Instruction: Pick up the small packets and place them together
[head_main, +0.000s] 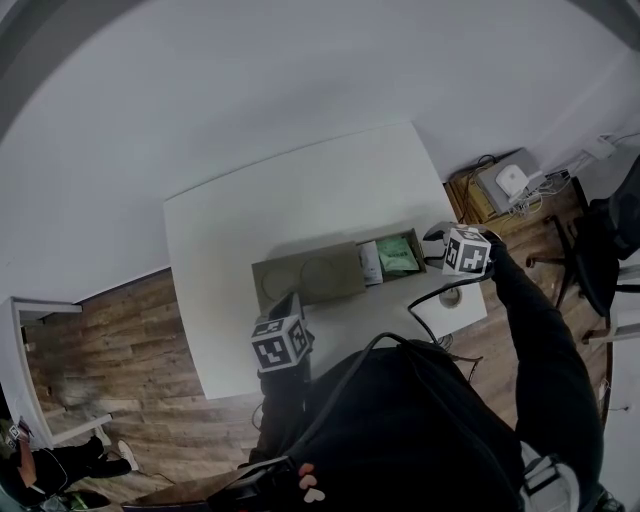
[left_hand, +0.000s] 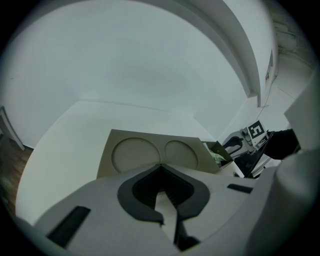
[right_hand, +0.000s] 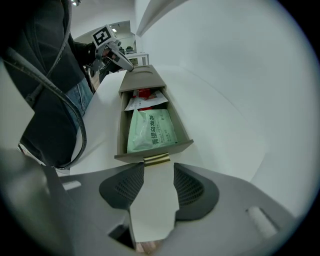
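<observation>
Small packets (right_hand: 150, 131) — green in front, white-and-red behind: lie in the open drawer (right_hand: 121, 135) of a tan box (left_hand: 145, 152) on the white table (head_main: 300, 190). Right gripper (right_hand: 159, 169): jaws wide apart, empty, tips just short of the drawer's brass handle (right_hand: 156, 160). Left gripper (left_hand: 160, 169): jaws together, empty, hovers before the box's closed part — two round recesses on top. Beyond the table's right end, a chair (head_main: 590, 250).

Glossy green plastic packet (right_hand: 150, 131) in matt tan drawer (right_hand: 120, 135); shiny brass-like metal pull (right_hand: 156, 159) just ahead of ribbed dark fingers (right_hand: 122, 187); smooth white table (right_hand: 210, 130) beneath them; wood-plank floor (head_main: 120, 340).
</observation>
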